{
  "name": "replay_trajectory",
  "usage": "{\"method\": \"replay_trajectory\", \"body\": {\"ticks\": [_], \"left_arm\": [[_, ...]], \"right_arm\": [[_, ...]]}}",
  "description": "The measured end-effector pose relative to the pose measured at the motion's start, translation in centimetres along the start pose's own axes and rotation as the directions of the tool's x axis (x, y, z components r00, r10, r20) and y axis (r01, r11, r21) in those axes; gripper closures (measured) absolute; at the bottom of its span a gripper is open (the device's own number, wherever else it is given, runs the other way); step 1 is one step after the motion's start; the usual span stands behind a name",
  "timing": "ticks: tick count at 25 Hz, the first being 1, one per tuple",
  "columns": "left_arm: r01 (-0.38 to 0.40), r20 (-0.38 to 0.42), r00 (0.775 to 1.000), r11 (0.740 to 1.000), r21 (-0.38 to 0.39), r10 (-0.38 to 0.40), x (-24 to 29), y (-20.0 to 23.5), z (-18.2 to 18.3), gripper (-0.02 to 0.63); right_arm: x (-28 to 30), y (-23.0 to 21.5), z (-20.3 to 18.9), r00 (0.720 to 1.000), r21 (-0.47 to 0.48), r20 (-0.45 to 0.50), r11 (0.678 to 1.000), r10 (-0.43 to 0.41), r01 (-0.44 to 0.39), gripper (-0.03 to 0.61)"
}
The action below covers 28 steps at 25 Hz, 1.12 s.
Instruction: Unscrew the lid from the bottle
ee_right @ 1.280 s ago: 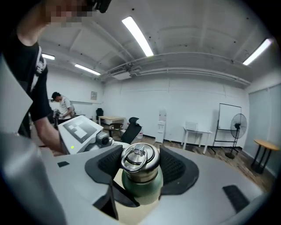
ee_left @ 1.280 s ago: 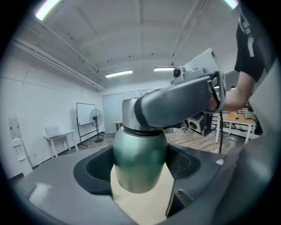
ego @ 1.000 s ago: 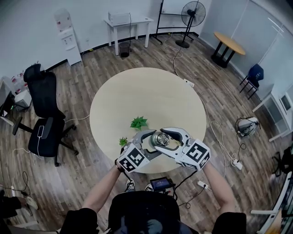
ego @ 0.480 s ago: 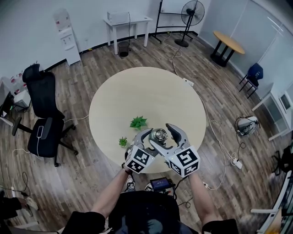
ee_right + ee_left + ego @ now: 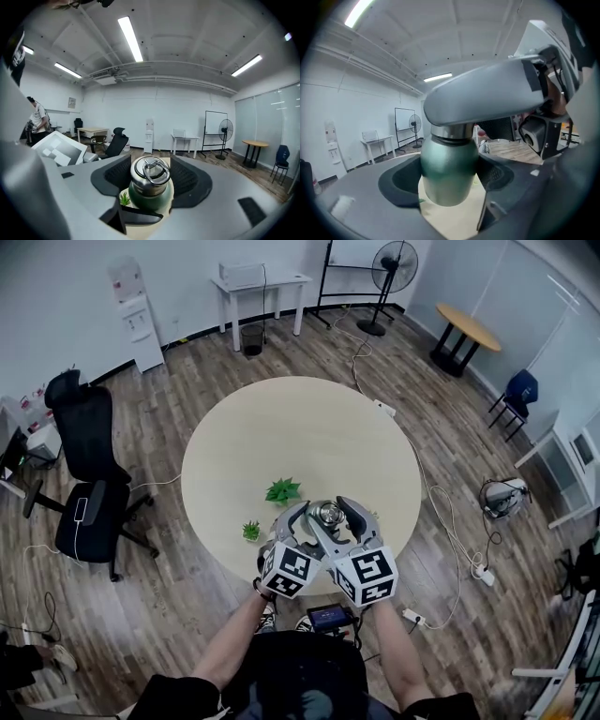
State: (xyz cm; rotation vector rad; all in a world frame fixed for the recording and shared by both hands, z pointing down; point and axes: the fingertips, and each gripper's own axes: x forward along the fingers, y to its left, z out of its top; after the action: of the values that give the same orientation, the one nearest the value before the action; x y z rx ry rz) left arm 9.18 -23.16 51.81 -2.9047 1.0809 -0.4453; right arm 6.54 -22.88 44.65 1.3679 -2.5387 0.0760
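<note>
Right gripper [image 5: 333, 518] is the one that has changed. In the head view, one second ago it reached in from the right side. Now its marker cube sits near the person's body, just beside the cube of the left gripper [image 5: 311, 526], and both grippers point away from the person. In between, its jaws went wide apart, and now they are closing again around the top of the bottle [image 5: 328, 513]. The bottle is over the near edge of the round worktop [image 5: 300, 427], close to two small green plants [image 5: 284, 490].

In the left gripper view, the jaws are clamped on the green body of the bottle, one pad on each side, the same as before. The bottom of the bottle seems lifted off the worktop. One jaw of the right gripper crosses above it, at the steel neck.

In the right gripper view, the steel lid [image 5: 150, 172] with its ring handle stands between the two ribbed pads, and the pads reach its sides.

I judge this to be a re-grip: the right gripper let go, swung back and now takes the lid for the next turn. The lid still sits on the bottle with no gap that I can see, so more turns are probably needed.
</note>
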Motion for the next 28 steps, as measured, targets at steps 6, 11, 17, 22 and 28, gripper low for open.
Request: {"method": "replay_trajectory", "body": {"ticks": [6, 11, 17, 22, 28], "left_arm": [[0.185, 0.032, 0.982, 0.982, 0.043, -0.187, -1.5, -1.0, 0.7, 0.253], [0.302, 0.013, 0.952, 0.946, 0.121, -0.306, -2.4, -2.1, 0.3, 0.253], [0.349, 0.031, 0.935, 0.931, 0.106, -0.354, -2.8, -2.9, 0.2, 0.253], [0.253, 0.036, 0.966, 0.964, 0.085, -0.257, -1.9, -1.8, 0.5, 0.253], [0.09, 0.021, 0.996, 0.993, 0.071, -0.091, -0.6, -0.4, 0.2, 0.253]], "right_arm": [[-1.0, 2.0, 0.7, 0.953, -0.135, -0.034, 0.944, 0.301, -0.302, 0.316], [-2.2, 3.1, 0.2, 0.87, -0.189, -0.088, 0.849, 0.486, -0.493, 0.316], [-2.8, 3.4, 0.1, 0.837, -0.184, -0.07, 0.818, 0.543, -0.546, 0.316], [-1.8, 2.3, 0.8, 0.912, -0.11, 0.018, 0.908, 0.409, -0.405, 0.212], [-0.7, 0.1, 0.4, 0.995, -0.066, 0.013, 0.993, 0.095, -0.094, 0.194]]}}
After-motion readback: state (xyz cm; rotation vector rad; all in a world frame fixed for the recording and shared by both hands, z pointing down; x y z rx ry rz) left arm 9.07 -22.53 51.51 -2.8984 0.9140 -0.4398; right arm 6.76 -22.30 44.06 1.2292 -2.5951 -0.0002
